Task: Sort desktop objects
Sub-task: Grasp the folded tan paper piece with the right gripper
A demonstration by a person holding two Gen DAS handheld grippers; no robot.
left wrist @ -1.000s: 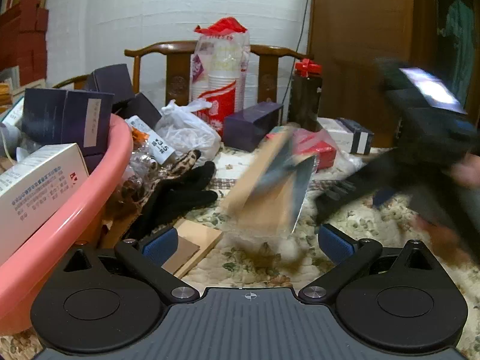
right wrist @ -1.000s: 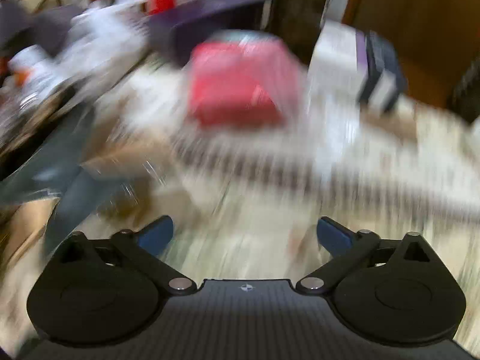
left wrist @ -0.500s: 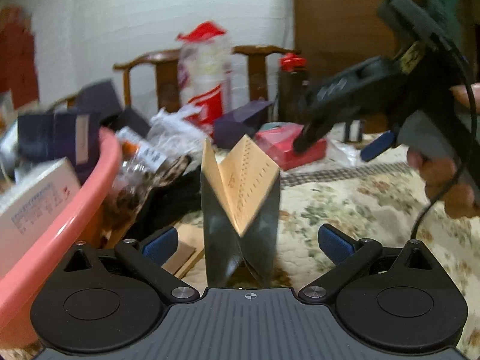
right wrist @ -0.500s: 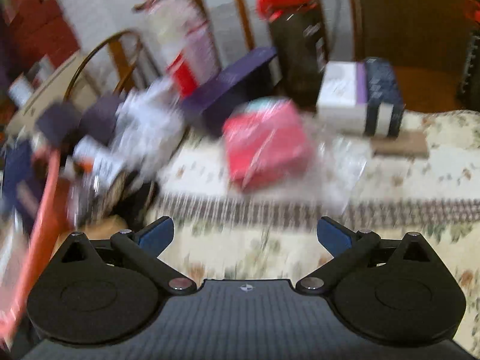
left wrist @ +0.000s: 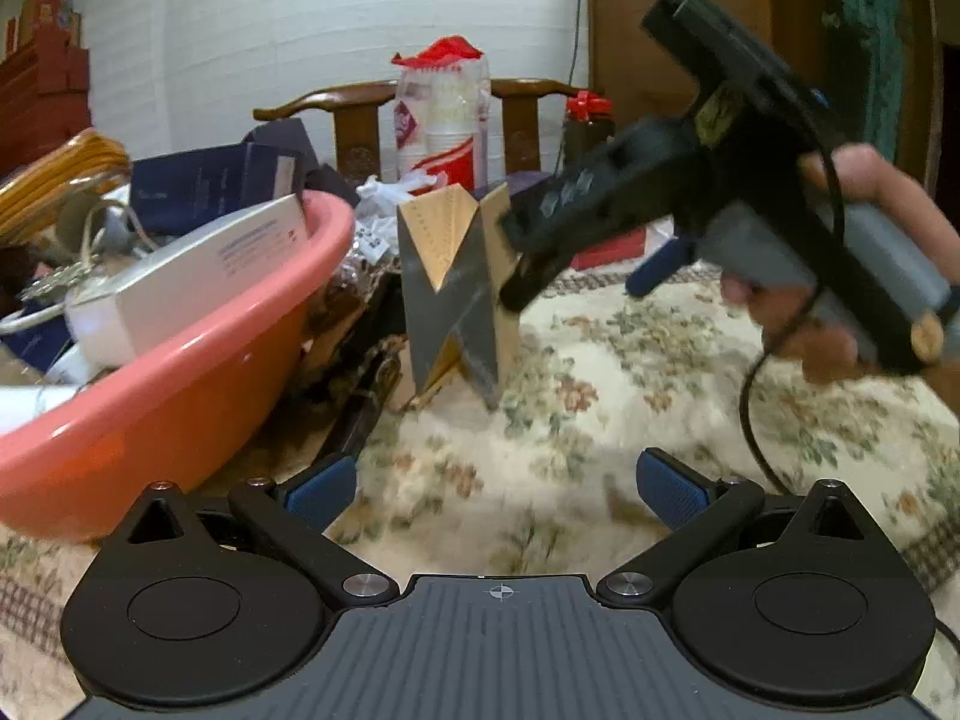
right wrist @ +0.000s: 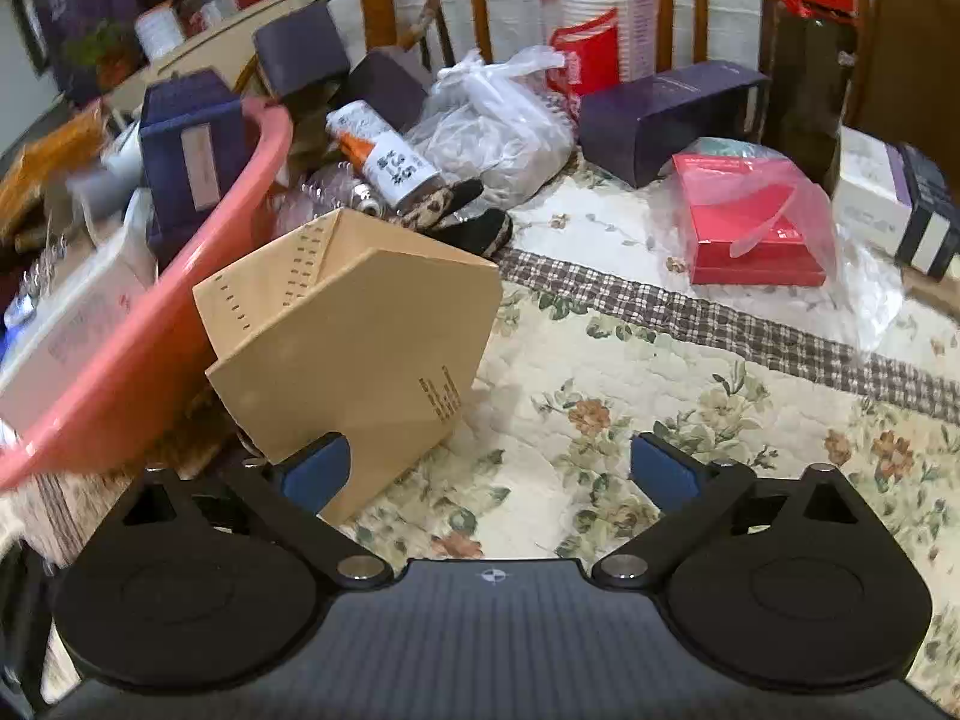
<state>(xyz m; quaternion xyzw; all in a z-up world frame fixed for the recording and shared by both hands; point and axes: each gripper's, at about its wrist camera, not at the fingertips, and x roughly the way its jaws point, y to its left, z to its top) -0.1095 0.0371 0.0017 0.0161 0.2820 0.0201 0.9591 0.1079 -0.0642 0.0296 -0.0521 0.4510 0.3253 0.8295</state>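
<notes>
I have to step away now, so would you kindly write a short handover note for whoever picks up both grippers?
Left gripper: open, empty, over the floral cloth.
Right gripper: open, holding nothing; its left pad is beside the tan carton, which stands on the cloth against the pink basin.
Done: the basin already holds a white box, a navy box and cords.
Left: tan carton, red box, purple box, white-and-black box, bagged items and black glove remain on the cloth.
</notes>
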